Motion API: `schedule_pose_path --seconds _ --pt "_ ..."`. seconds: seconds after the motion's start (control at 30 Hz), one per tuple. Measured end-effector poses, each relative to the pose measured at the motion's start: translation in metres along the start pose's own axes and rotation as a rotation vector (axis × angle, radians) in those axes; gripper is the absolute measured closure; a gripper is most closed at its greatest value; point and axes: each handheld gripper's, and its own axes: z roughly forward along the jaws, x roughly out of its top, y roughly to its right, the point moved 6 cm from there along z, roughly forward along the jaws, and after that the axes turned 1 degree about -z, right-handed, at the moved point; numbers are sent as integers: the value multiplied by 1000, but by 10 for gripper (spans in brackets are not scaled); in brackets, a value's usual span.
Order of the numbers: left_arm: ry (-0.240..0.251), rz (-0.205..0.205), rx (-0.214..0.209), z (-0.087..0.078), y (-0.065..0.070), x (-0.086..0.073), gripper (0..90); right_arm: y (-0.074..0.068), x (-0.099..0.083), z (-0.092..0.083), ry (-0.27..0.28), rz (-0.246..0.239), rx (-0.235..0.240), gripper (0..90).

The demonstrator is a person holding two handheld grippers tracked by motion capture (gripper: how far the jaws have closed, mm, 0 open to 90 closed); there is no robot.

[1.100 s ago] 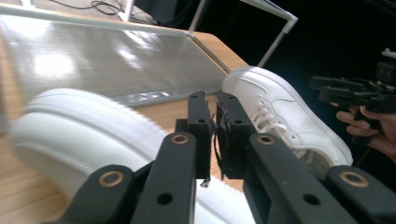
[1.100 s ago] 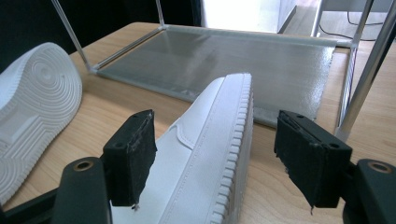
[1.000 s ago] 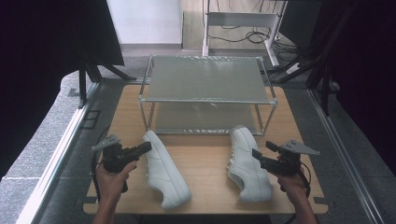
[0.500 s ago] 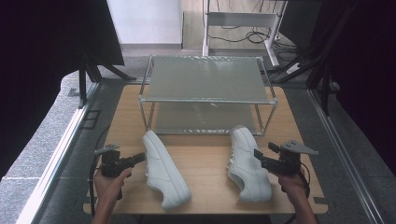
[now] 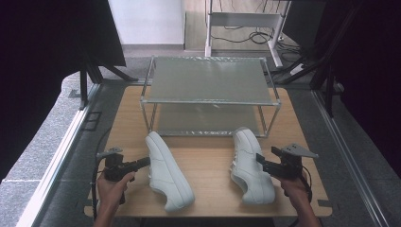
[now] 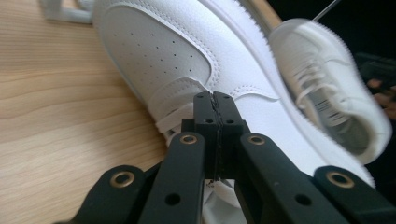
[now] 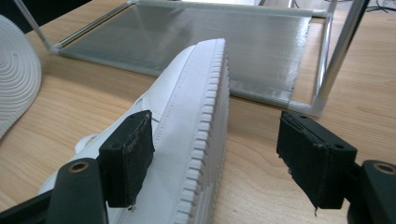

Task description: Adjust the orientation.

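Two white sneakers lie on their sides on the wooden table [image 5: 208, 158]. The left shoe [image 5: 165, 175] turns its upper [image 6: 163, 56] toward my left gripper [image 5: 144, 163]. That gripper [image 6: 215, 100] is shut with nothing between its jaws, and its tips are at the shoe's side. The right shoe [image 5: 250, 170] turns its opening and laces [image 6: 322, 93] to the left. Its ridged sole edge [image 7: 205, 121] runs between the wide-open jaws of my right gripper [image 7: 222, 158], which sits at the shoe's right side [image 5: 259, 161].
A two-tier metal rack [image 5: 208, 101] with mesh shelves stands just behind the shoes, its lower shelf [image 7: 210, 32] close ahead of the right gripper. The left shoe's sole [image 7: 14, 79] is at the far left. Table edges lie close to both hands.
My left gripper has dropped lower and come back toward the table's front, still pointing at the left shoe. The right gripper and both shoes have hardly moved.
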Motion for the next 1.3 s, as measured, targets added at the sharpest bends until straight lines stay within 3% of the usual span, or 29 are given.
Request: schedule_pose_path --seconds 0.13,0.27,0.73,0.87,0.93,0.97,1.0,1.03,1.07,1.2,1.27,1.3 --pt "15 21 20 2 6 1 900 0 -1 1 -5 2 0 275" --pt "28 22 14 5 10 4 900 0 -1 1 -8 -4 -3 276" --pt "29 31 -55 25 28 26 900 6 6 -7 42 9 17 283" --pt "24 30 -86 51 40 38 900 9 6 -8 47 16 15 284" --pt "-41 58 -53 73 46 38 900 11 6 -9 50 23 13 284" --pt "-34 70 -70 84 50 38 900 12 7 -10 53 28 11 284" --pt "-34 70 -70 84 50 38 900 12 7 -10 53 28 11 284" --pt "-83 57 -67 101 55 40 900 13 6 -11 57 31 10 284" --pt "-86 60 -63 107 57 41 900 14 6 -12 59 34 8 284" --pt "-121 81 -44 117 63 46 900 17 6 -14 67 44 6 285" --pt "-110 83 -52 115 68 49 900 18 6 -15 69 46 4 285" --pt "-106 103 -52 113 71 50 900 18 7 -16 71 48 3 285"
